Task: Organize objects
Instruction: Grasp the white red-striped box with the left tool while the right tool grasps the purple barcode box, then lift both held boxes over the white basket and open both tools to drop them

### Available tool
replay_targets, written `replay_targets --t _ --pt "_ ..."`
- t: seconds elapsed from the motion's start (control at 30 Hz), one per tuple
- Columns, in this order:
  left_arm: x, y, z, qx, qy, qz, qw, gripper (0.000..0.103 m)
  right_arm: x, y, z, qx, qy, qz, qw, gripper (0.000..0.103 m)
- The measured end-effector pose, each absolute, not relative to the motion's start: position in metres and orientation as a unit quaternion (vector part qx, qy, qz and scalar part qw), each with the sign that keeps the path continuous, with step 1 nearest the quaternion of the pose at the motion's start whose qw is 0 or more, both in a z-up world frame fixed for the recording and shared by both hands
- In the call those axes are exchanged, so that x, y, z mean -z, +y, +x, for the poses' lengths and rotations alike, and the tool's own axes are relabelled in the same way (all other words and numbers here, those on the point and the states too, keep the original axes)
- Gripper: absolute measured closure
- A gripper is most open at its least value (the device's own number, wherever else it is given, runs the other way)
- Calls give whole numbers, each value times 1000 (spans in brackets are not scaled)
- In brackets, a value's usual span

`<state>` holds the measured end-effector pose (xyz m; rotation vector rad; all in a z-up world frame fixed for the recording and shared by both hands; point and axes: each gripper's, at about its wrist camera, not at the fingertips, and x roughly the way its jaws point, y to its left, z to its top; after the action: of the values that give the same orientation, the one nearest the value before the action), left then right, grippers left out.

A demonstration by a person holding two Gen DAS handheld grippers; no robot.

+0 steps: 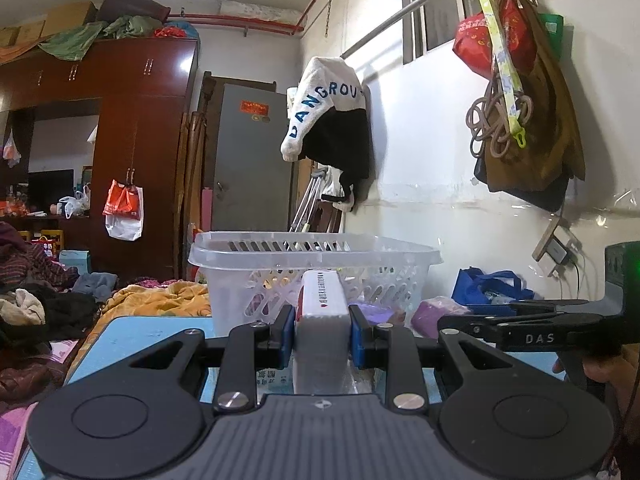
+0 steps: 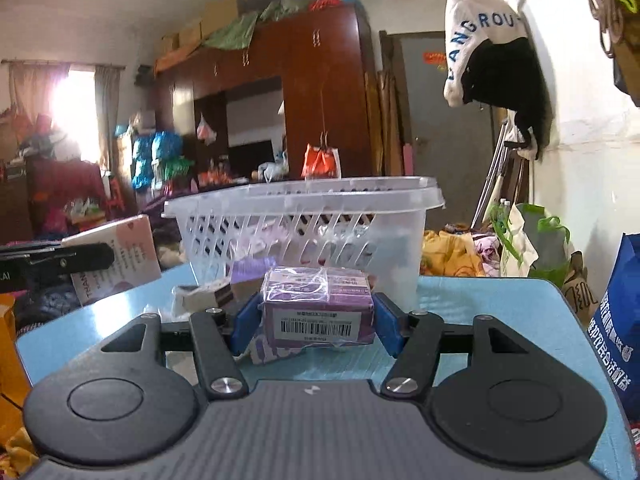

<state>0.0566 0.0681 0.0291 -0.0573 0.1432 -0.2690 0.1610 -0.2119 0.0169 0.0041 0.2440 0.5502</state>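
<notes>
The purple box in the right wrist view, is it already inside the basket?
No, the purple box sits between the right jaws, in front of the basket.

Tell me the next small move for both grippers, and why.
Probably lift both boxes over the basket rim. The left gripper is shut on a white box, the right gripper on a wrapped purple box. Both sit low at the blue table, below the rim just ahead.

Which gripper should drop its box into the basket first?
Probably left. The left gripper holds its white box raised close to the basket rim. The right gripper holds its purple box lower, near the table.
</notes>
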Motion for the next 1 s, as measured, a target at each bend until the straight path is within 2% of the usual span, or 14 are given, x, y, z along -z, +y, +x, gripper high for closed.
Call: replay_targets --t 0.23,0.5,0.73,1.0 --pt "-36 73 55 136 62 -37 988 72 -28 -215 156 -268 108 10 957 40" --pt "-59 79 72 154 55 -49 985 72 -74 -205 161 -273 86 -5 958 40" --pt "-109 85 146 161 86 -75 980 72 -120 -170 228 -259 111 -26 959 40" --pt "-112 81 211 138 143 -76 977 71 -112 -151 268 -246 153 -39 956 40"
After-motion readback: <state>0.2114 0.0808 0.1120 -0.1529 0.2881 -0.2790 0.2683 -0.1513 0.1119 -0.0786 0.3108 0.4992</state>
